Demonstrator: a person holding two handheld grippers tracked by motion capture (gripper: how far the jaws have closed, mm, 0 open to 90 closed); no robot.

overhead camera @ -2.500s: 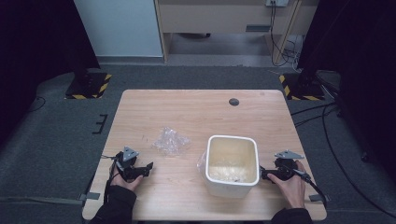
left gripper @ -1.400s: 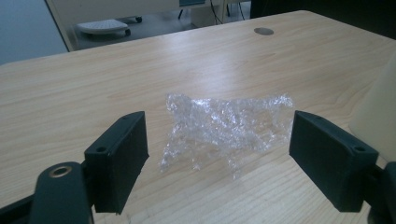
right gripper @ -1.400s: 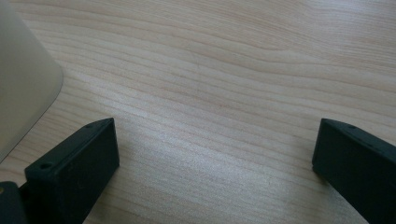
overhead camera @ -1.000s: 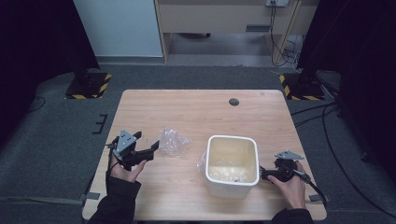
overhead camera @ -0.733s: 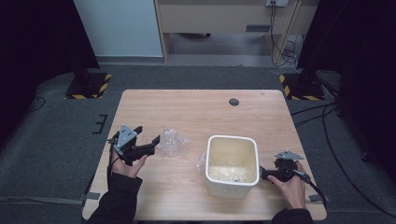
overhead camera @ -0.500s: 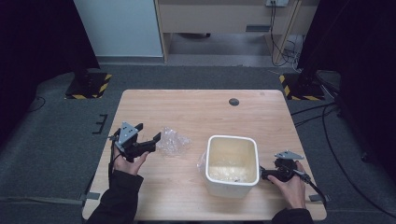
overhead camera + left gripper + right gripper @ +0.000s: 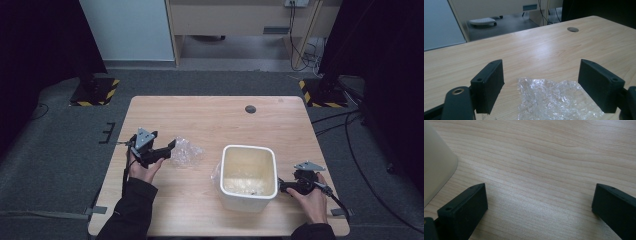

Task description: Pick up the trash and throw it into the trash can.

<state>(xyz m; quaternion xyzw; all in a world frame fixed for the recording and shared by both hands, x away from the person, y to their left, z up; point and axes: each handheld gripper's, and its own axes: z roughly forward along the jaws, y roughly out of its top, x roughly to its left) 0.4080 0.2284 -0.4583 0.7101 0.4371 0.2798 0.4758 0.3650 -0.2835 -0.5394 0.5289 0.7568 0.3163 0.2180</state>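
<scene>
Plastic wrap [image 7: 554, 100] between wide-spread jaws

Crumpled plastic wrap [image 7: 186, 151] left on table [image 7: 225, 120], bin [image 7: 248, 177] right — hole [image 7: 250, 109] behind.

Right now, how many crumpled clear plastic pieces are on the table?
1 for sure: the crumpled plastic wrap lies between the open fingers of the left gripper. A clear bit also shows at the white bin's left wall; more may sit hidden inside.

Black sleeves, black left gripper [image 7: 170, 148], grey three-cornered plate [image 7: 144, 137], trailing cable [image 7: 123, 172]
</scene>
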